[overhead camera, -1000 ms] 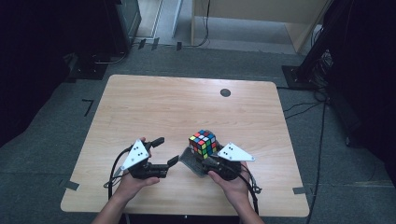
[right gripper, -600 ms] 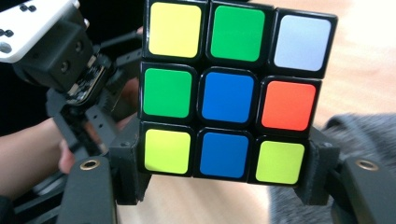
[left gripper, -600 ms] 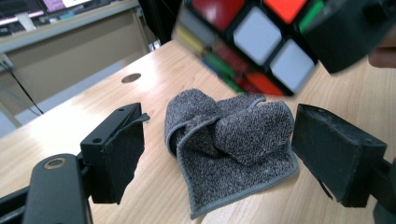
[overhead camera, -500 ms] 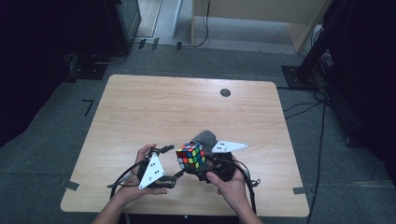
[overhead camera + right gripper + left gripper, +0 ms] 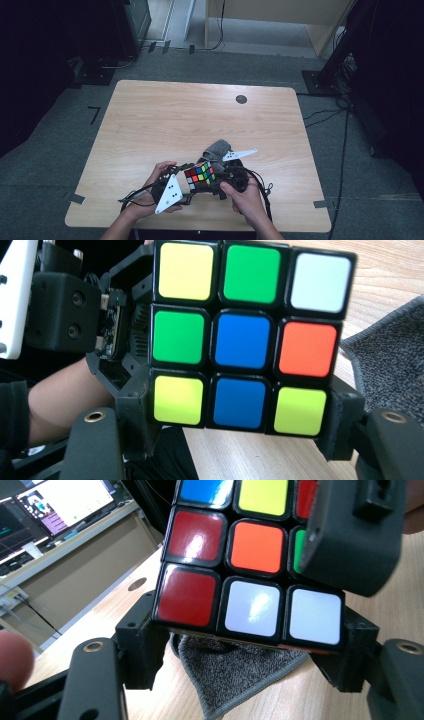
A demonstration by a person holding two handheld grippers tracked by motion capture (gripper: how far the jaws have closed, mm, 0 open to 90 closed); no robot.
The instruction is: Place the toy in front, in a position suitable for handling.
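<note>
Cube now lifted off the grey cloth and moved left of it since a second ago; right gripper clenched on it, left gripper has closed in, clamping too; likely a layer twist next.

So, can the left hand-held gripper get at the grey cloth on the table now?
Probably not right away. The left hand-held gripper is shut on the puzzle cube, and the right hand-held gripper grips it too. The grey cloth lies on the table just beyond and below the cube, so the jaws are occupied.
</note>
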